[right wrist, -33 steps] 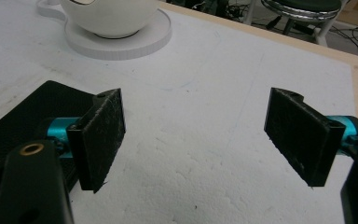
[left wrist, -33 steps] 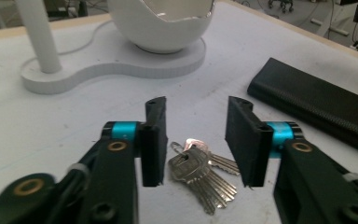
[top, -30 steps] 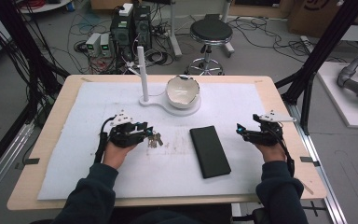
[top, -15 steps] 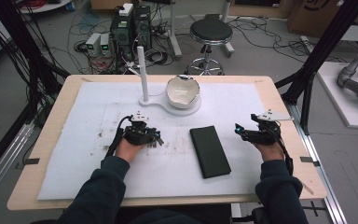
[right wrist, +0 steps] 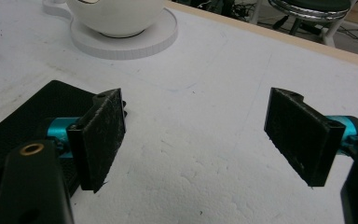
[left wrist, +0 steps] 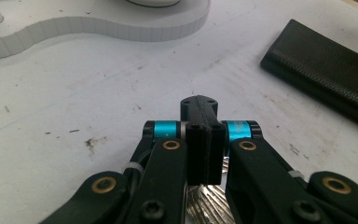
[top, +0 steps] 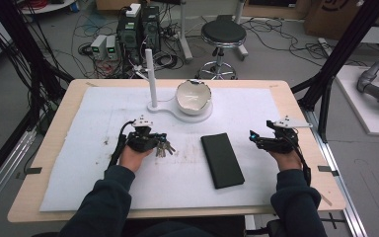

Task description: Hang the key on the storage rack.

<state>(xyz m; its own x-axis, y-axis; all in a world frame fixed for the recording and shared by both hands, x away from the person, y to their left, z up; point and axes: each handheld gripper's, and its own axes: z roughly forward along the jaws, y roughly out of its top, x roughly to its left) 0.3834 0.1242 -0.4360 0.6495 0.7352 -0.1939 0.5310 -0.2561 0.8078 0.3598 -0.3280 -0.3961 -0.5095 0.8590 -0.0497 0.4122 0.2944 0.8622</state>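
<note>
A bunch of silver keys [top: 163, 147] lies on the white mat left of centre, and my left gripper [top: 154, 143] sits right on it. Its jaws have just been closing. In the left gripper view the left gripper [left wrist: 204, 140] has its pads pressed together, with ridged key metal [left wrist: 205, 200] showing just beneath them. My right gripper [top: 254, 138] rests on the mat at the right. In the right gripper view it [right wrist: 200, 135] stands wide open with bare mat between its pads [right wrist: 100, 135]. A flat black case [top: 221, 159] lies between the two grippers.
A white bowl [top: 193, 97] sits on a white stand base [top: 173, 109] at the back centre, with an upright white post [top: 151, 74] on its left end. The white mat [top: 103, 113] covers most of the wooden table [top: 296, 113]. A stool and cables stand beyond the table.
My left gripper has slid right onto the keys and its jaws have closed. The right gripper, the black case and the bowl have stayed put.
</note>
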